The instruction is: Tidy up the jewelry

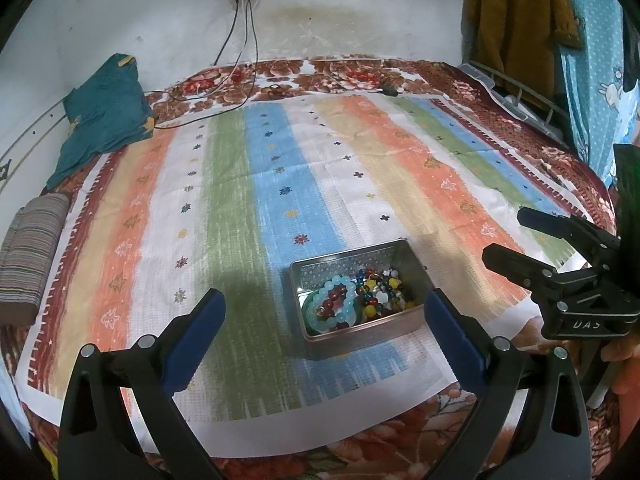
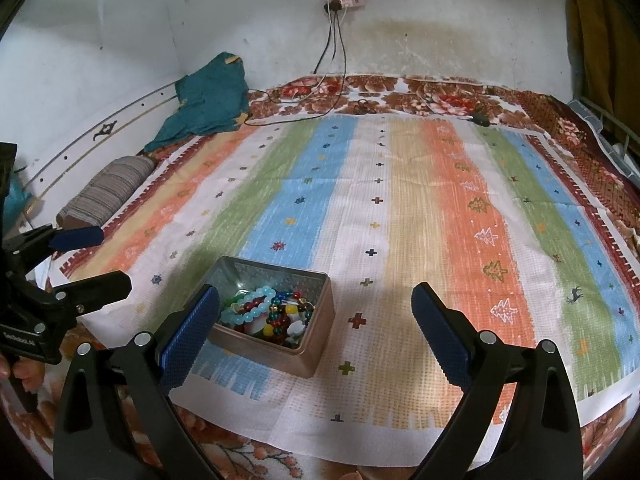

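Observation:
An open metal tin (image 1: 414, 261) (image 2: 320, 334) sits on the striped cloth near the bed's front edge. It holds several bead bracelets, among them a pale blue one (image 1: 347, 311) (image 2: 256, 304) and a dark red one (image 1: 334, 294), plus loose coloured beads (image 1: 384, 284) (image 2: 286, 318). My left gripper (image 1: 326, 320) hovers open above the tin's near side, holding nothing. My right gripper (image 2: 316, 326) is open too, its left finger (image 2: 192, 326) beside the tin's near left corner. Each gripper appears in the other's view: the right gripper (image 1: 508, 240) at the right edge, the left gripper (image 2: 100, 256) at the left edge.
A striped cloth (image 1: 280, 184) (image 2: 400, 208) covers a floral blanket (image 1: 344, 76) on the bed. A teal garment (image 1: 108, 112) (image 2: 212, 98) and a striped roll (image 1: 30, 248) (image 2: 108, 192) lie at the left. Charger cables (image 1: 240, 80) trail from a wall socket. A wire rack (image 1: 520, 96) stands at the right.

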Motion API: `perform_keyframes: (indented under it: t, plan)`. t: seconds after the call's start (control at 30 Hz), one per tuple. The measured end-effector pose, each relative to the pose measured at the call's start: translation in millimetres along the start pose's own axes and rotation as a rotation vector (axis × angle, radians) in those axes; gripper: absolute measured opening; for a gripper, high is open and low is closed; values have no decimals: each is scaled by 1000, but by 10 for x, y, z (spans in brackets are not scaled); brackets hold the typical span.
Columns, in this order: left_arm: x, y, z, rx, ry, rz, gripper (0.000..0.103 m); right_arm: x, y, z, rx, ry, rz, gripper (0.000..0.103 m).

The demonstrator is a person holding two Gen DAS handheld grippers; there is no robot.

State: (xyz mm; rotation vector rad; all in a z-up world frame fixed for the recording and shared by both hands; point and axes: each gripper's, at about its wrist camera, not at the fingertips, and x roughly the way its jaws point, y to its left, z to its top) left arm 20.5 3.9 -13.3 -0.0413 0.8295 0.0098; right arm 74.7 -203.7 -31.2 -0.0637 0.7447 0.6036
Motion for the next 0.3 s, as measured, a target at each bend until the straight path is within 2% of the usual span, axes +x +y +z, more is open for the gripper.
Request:
perform_keyframes:
  t: [0.3]
  plan:
    - [22,31,-8,-9,9,-4,98,11,-9,-10,0,3,0,97]
